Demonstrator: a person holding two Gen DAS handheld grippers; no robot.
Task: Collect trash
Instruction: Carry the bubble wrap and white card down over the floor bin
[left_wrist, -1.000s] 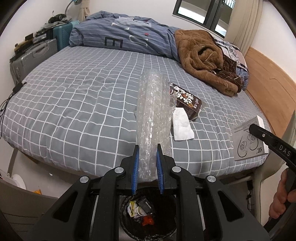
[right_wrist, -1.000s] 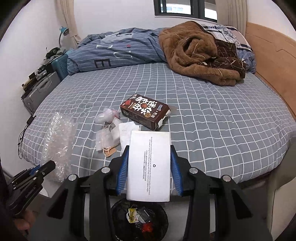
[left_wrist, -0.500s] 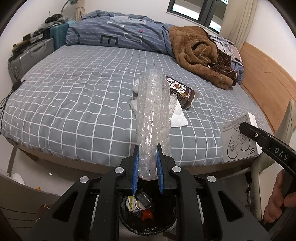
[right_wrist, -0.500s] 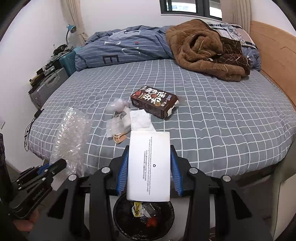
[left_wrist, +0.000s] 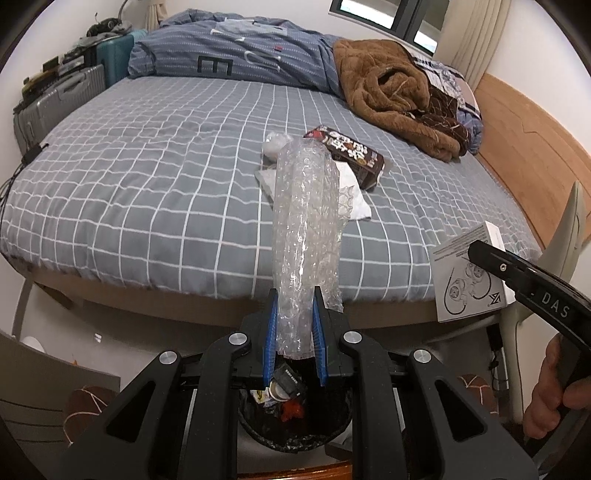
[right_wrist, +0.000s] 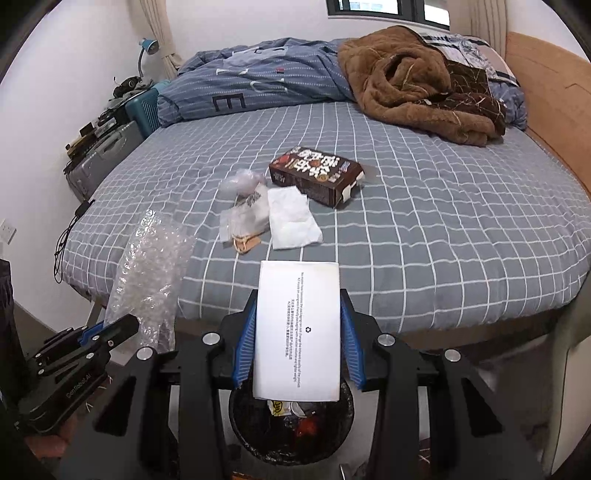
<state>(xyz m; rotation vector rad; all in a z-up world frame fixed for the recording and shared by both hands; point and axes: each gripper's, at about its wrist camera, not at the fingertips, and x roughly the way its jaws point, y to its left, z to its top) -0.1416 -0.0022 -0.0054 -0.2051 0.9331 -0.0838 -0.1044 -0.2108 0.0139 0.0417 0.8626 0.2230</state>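
Trash bin (left_wrist: 295, 424) taken as landmark, on the floor beside the bed (left_wrist: 147, 177).

Left tool (left_wrist: 294, 332) was clamped on the bubble wrap (left_wrist: 304, 229); roll's long axis ran up and away from the bin, lower end directly above the bin mouth.

Right tool (right_wrist: 297, 332) gripped the white box (right_wrist: 297, 328) by its long sides, lower edge over the bin rim (right_wrist: 236, 417).

Judgement: both loads sat above the bin; neither arm clearly nearer; release drops straight down.
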